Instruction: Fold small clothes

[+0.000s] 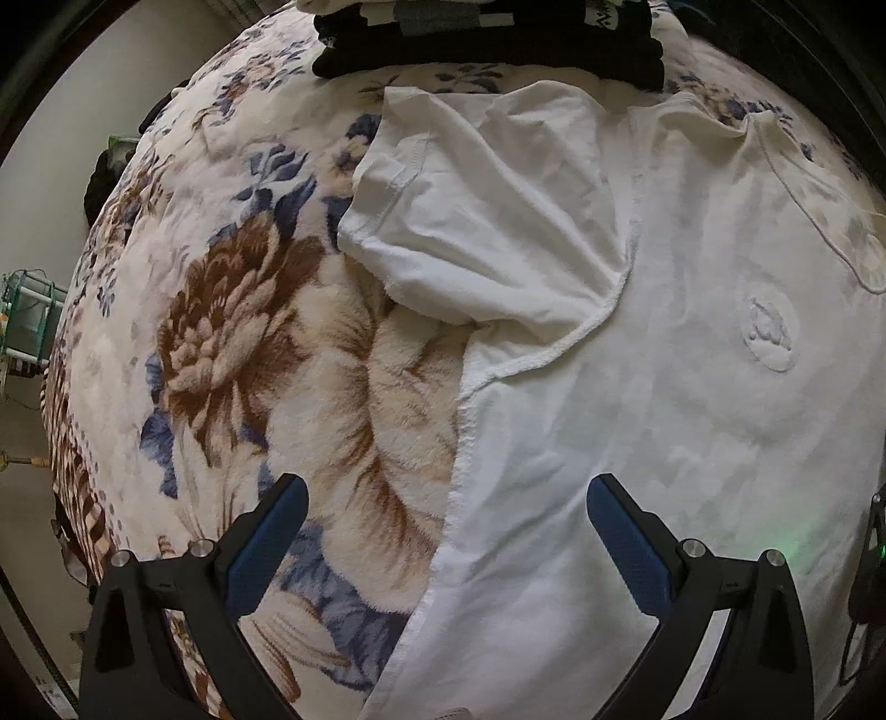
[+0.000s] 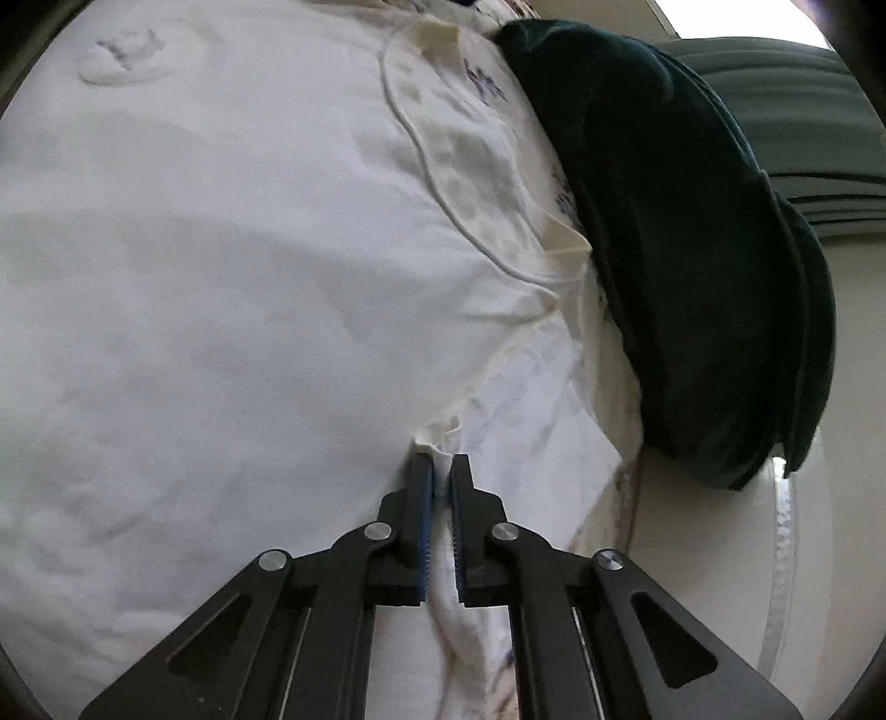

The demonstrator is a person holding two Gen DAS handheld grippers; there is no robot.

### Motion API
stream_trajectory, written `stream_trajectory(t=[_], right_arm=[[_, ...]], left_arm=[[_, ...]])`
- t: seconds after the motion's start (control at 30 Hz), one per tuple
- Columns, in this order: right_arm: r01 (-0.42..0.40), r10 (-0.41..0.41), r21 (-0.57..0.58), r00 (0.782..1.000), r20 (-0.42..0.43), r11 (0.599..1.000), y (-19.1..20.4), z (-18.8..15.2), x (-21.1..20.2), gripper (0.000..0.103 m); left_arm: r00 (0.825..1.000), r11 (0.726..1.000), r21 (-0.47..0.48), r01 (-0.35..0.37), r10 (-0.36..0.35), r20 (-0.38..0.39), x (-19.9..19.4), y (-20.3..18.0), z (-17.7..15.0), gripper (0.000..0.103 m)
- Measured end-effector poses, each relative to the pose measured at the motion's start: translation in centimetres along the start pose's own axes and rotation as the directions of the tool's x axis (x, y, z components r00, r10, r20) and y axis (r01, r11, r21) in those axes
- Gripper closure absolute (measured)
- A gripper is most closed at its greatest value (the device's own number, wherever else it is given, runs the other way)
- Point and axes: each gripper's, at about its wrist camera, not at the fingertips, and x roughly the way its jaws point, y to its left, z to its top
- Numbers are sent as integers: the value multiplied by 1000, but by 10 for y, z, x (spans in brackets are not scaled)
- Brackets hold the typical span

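Evidently early: white T-shirt (image 1: 637, 387) lay spread on the floral blanket (image 1: 232, 310), one sleeve (image 1: 487, 221) folded in, body unfolded. Right gripper (image 2: 441, 471) jaws pinched the other sleeve beside the dark cushion (image 2: 692, 249); left gripper (image 1: 446, 498) jaws spread over the shirt's side edge, holding nothing.

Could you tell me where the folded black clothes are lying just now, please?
In the left wrist view the black clothes lie stacked at the top centre, on the floral blanket, just beyond the white shirt's sleeve.
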Motion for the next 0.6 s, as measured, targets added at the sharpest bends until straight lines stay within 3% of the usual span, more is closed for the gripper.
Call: stream_trajectory(t=[0.17,0.4,0.5,0.53,0.57,0.6], right_arm=[[-33,33,-1,996,82,999,10,-11,-30,97],[-68,77,-74,989,126,995,31,-19,-56,97],[-129,134,-73,988,72,989,29,-12,-56,96],[-180,181,-23,982,50,983,19,-9,-56,94],[-263,261,72,965,30,962,-2,-6,-54,83],[-319,320,149,947,18,936,-16,-5,-53,63]], left_arm=[[1000,1000,-10,-11,11,2,5,8,-4,0],[1000,1000,-24,-6,6,6,5,19,-6,0],[1000,1000,-24,-8,8,6,6,23,-3,0],[1000,1000,-28,-6,6,7,6,26,-4,0],[1000,1000,-29,-7,8,8,6,25,-3,0],[1000,999,-31,-9,9,10,5,26,-3,0]])
